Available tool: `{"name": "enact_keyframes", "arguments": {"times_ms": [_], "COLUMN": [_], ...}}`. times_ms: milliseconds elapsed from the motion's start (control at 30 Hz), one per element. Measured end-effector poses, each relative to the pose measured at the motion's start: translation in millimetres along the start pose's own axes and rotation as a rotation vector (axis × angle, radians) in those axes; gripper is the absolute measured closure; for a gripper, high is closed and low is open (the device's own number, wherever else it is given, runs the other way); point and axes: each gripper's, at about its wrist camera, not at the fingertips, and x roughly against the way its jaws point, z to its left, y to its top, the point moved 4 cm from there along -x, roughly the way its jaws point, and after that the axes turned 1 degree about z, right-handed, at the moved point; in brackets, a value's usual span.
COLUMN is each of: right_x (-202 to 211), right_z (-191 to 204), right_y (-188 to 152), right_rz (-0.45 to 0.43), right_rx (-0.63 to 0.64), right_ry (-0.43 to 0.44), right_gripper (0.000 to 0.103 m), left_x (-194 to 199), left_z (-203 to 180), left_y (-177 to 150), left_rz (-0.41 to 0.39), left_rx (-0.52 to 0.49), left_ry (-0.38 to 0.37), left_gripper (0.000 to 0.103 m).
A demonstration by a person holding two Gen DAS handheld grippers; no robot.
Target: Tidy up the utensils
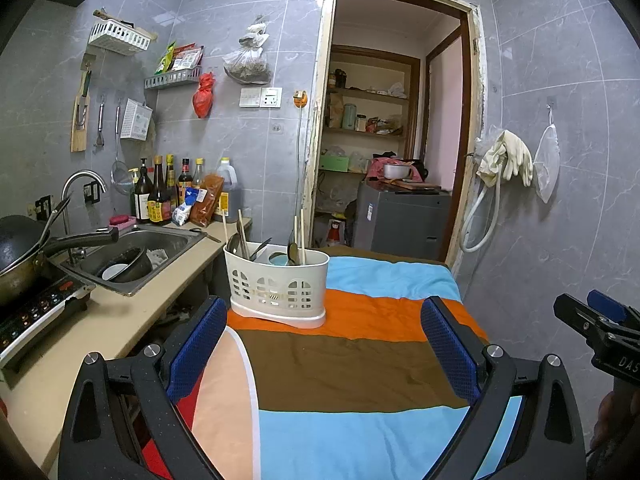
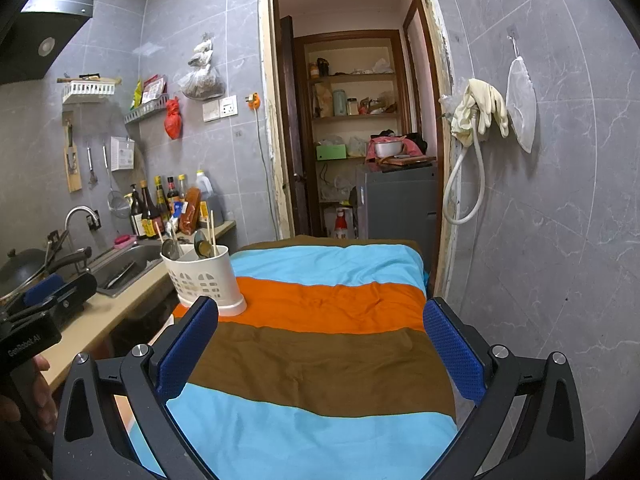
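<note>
Both grippers are up close, my left gripper [image 1: 324, 344] and right gripper [image 2: 320, 344] each spread wide with nothing between the blue pads [image 1: 200, 344], hanging over the striped cloth [image 2: 332, 352] on the table. So both are released, holding zip. Utensil holder [image 1: 278, 284] sits upright on the orange stripe at the cloth's far left corner, right beside the counter [image 1: 120, 320] with the sink [image 1: 132, 256]. Spoons [image 1: 293, 252] and chopsticks [image 1: 298, 236] stick up out of it.
</note>
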Motion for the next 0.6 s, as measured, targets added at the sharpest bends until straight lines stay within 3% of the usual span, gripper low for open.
{"name": "enact_keyframes", "arguments": {"times_ms": [600], "right_x": [0.5], "right_z": [0.3], "right_y": [1.2], "right_rz": [0.002], "right_rx": [-0.001], "right_ry": [-0.001], "right_gripper": [0.0], "left_x": [-0.2], "left_z": [0.3], "left_y": [-1.2], "left_rz": [-0.001], "left_rx": [0.0], "left_ry": [-0.001], "left_gripper": [0.008]}}
